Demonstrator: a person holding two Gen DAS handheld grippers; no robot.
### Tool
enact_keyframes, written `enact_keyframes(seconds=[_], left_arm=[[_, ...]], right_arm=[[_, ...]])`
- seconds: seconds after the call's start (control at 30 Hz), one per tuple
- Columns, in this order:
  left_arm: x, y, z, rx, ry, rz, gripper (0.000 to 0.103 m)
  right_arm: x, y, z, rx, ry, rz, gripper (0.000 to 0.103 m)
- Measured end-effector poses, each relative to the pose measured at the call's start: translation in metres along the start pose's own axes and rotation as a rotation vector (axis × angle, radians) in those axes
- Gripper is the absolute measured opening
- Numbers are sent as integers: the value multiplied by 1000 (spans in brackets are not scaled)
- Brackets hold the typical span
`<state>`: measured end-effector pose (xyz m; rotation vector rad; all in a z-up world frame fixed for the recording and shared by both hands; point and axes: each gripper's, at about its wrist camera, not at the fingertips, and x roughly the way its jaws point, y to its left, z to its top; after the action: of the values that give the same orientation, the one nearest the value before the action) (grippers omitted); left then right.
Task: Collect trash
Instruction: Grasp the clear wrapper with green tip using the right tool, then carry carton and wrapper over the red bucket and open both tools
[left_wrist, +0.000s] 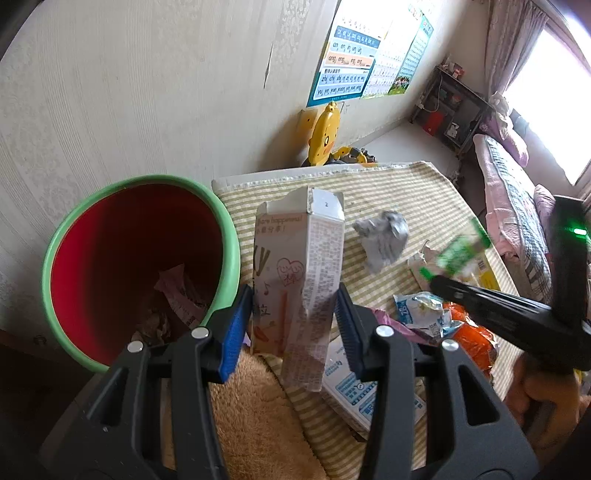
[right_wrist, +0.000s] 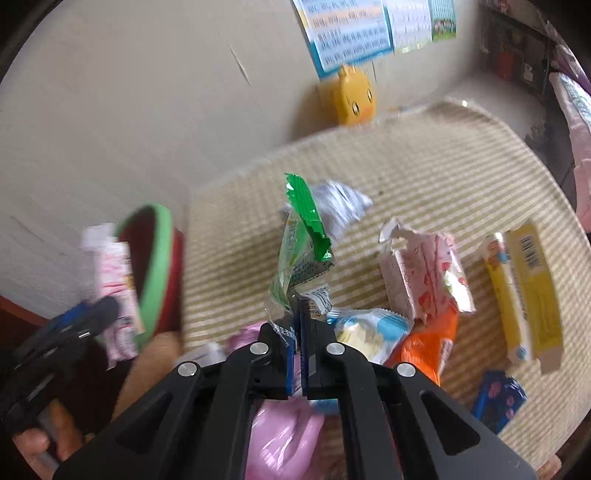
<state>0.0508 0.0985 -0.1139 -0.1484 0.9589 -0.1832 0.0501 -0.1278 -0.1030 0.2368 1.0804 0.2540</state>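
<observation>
Striped table: left hand-held gripper (left_wrist: 291, 317) clamps upright torn white carton (left_wrist: 299, 280) beside red green-rimmed bin (left_wrist: 140, 258) at left edge; right hand-held gripper (right_wrist: 297, 332), shut on green wrapper (right_wrist: 299, 243), lies farther.

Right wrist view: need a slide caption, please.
Right gripper shut on a green wrapper, lifted above litter on the striped cloth.

At the upper middle of your left wrist view a blue pinyin poster (left_wrist: 345, 64) hung on the pale wall (left_wrist: 147, 92), with a yellow duck toy (left_wrist: 325, 134) below it. At the far right you had a dark shelf (left_wrist: 448, 110), a bed with pink bedding (left_wrist: 513, 206) and a bright window (left_wrist: 550, 99).
</observation>
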Motion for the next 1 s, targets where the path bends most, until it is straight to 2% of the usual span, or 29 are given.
enact_keyframes(seconds=[0.17, 0.23, 0.33, 0.37, 0.67, 1.0], left_arm=[[-11, 8, 5, -6, -38, 24, 43], [-17, 15, 8, -14, -60, 49, 43], [-25, 31, 11, -41, -87, 91, 43], [-27, 37, 11, -50, -93, 104, 43], [-40, 89, 10, -136, -125, 202, 43], [-40, 126, 6, -203, -119, 226, 43]], right_arm=[[-32, 22, 0, -9, -67, 68, 1], [-41, 45, 4, -44, -93, 97, 1], [-46, 55, 4, -70, -103, 105, 1], [-44, 71, 6, -100, -101, 121, 1], [-8, 124, 2, -223, -41, 163, 2], [37, 181, 0, -347, 33, 196, 3]])
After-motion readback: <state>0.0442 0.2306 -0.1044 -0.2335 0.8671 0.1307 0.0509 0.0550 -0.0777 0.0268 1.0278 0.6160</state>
